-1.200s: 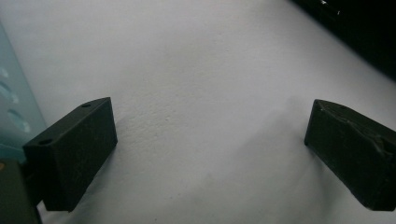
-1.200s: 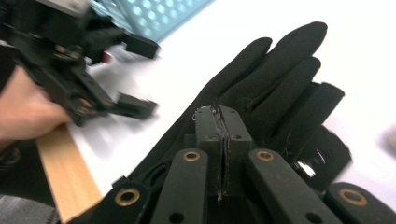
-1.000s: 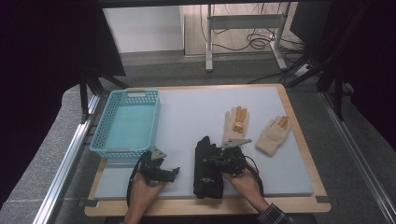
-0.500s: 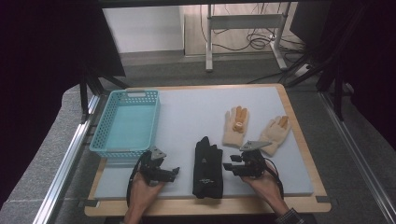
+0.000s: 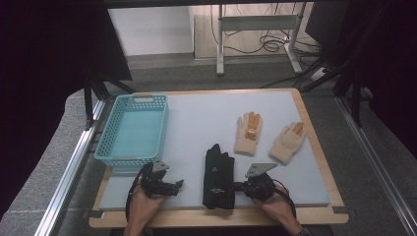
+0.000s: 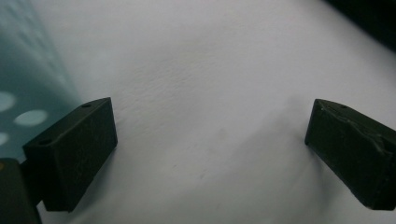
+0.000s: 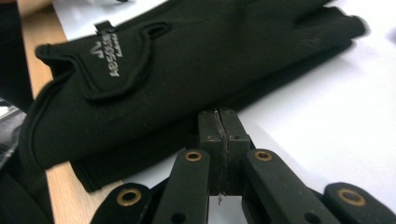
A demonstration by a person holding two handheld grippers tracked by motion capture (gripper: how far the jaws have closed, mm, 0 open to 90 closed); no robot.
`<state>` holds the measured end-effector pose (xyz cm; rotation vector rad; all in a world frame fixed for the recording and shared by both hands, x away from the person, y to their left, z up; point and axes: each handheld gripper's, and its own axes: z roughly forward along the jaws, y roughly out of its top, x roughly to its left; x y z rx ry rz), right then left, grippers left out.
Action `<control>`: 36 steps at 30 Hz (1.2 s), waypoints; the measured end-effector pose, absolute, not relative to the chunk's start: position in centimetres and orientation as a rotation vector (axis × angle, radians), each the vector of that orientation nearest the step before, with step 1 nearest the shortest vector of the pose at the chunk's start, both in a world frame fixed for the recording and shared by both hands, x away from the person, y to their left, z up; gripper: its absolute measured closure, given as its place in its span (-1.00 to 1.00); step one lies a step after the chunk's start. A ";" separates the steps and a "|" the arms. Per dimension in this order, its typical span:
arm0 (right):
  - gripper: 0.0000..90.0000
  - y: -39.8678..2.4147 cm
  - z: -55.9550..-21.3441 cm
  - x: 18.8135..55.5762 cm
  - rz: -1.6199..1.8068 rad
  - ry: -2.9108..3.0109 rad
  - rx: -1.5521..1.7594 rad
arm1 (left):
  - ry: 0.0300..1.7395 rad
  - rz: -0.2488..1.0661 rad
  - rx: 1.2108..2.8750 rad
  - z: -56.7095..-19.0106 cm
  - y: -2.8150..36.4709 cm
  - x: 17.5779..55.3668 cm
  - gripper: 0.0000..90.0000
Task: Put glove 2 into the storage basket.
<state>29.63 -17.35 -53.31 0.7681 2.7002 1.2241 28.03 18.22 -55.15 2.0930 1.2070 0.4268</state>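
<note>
From the high view, the pale tabletop [image 5: 196,118] has open room at its middle; a teal basket [image 5: 133,129] sits far left and two cream gloves [image 5: 268,135] far right. The black gloves [image 5: 219,177] lie stacked at the near edge, between the left gripper [image 5: 178,184] and the right gripper [image 5: 240,186].

In the left gripper view, its fingers [image 6: 74,149] stand wide apart over bare mat, the basket blurred at left.

In the right gripper view, its fingers [image 7: 219,128] have just closed together, empty, tips at the black gloves' [image 7: 187,74] edge; whether they touch is unclear.

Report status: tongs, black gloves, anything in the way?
Left tongs open, empty, resting beside the teal basket. Right tongs shut on nothing, tips at the edge of the black gloves. Gloves stacked flat on the mat. Nothing in the way.
</note>
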 end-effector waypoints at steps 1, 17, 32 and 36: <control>0.96 -17.1 -53.3 29.7 1.225 2.700 0.766 | 1.206 0.434 2.092 -55.2 18.5 28.0 -0.96; 0.92 -11.3 -53.7 31.1 1.218 2.671 0.741 | 1.204 0.430 2.091 -55.4 19.9 27.9 -0.99; 0.68 -11.8 -52.5 31.5 1.206 2.618 0.732 | 1.221 0.442 2.065 -55.6 19.8 27.8 -1.00; 0.48 -13.9 -51.8 31.7 1.189 2.578 0.776 | 1.221 0.442 2.065 -55.6 19.8 27.8 -1.00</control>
